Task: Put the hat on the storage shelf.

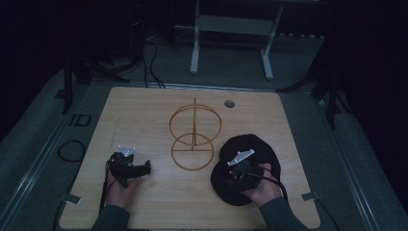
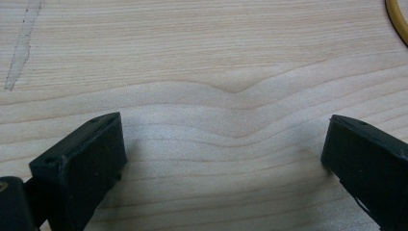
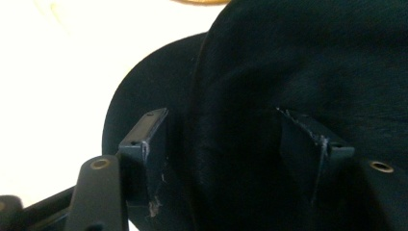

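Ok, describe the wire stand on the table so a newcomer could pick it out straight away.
Start from the wooden table and look to its middle. Between the left hand-held gripper and the black cap under the right hand-held gripper stands the gold wire stand: a flat ring base, an upright post and a second ring raised above. It is the only thin, see-through, golden thing there.

High view looks down over the whole surface [image 1: 144,110]; each tool camera sits close, sharing its patch below.
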{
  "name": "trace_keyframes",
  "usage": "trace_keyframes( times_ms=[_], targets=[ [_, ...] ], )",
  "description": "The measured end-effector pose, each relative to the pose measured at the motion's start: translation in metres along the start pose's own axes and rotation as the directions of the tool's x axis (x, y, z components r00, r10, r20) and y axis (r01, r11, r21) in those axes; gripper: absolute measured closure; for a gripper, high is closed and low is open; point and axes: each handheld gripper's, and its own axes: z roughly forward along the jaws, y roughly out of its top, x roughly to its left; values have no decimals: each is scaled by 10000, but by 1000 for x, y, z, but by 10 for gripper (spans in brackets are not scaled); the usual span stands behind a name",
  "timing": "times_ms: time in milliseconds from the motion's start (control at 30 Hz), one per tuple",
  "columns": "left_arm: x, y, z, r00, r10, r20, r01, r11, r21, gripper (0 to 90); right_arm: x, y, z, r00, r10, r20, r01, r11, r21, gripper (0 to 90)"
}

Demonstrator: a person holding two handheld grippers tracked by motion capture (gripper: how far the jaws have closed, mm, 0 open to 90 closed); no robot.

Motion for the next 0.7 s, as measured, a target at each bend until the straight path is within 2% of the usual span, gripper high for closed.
trace_keyframes(
  times_ms=[133,300,333,400,567,700],
  targets=[
    [0,0,0,10000,0,0,0,10000,-1,12,-1,1,4,9999,44,-145,-41,9997,230,373],
    [0,0,0,10000,-1,0,1,10000,-2,12,-9,5,7,9956,583,-736,-543,9970,556,423],
    [0,0,0,10000,-1,0,1,10000,-2,12,-9,5,7,9956,583,-736,-543,9970,556,423],
    [0,0,0,10000,-1,-1,1,10000,1,12,-15,7,9,9883,937,-1205,-837,9928,853,451],
    [0,0,0,10000,3,2,-3,10000,0,12,-19,8,11,9808,1250,-1496,-1094,9881,1080,475],
    [0,0,0,10000,-2,2,2,10000,-4,12,-23,10,12,9653,1574,-2085,-1320,9826,1307,579]
  ],
)
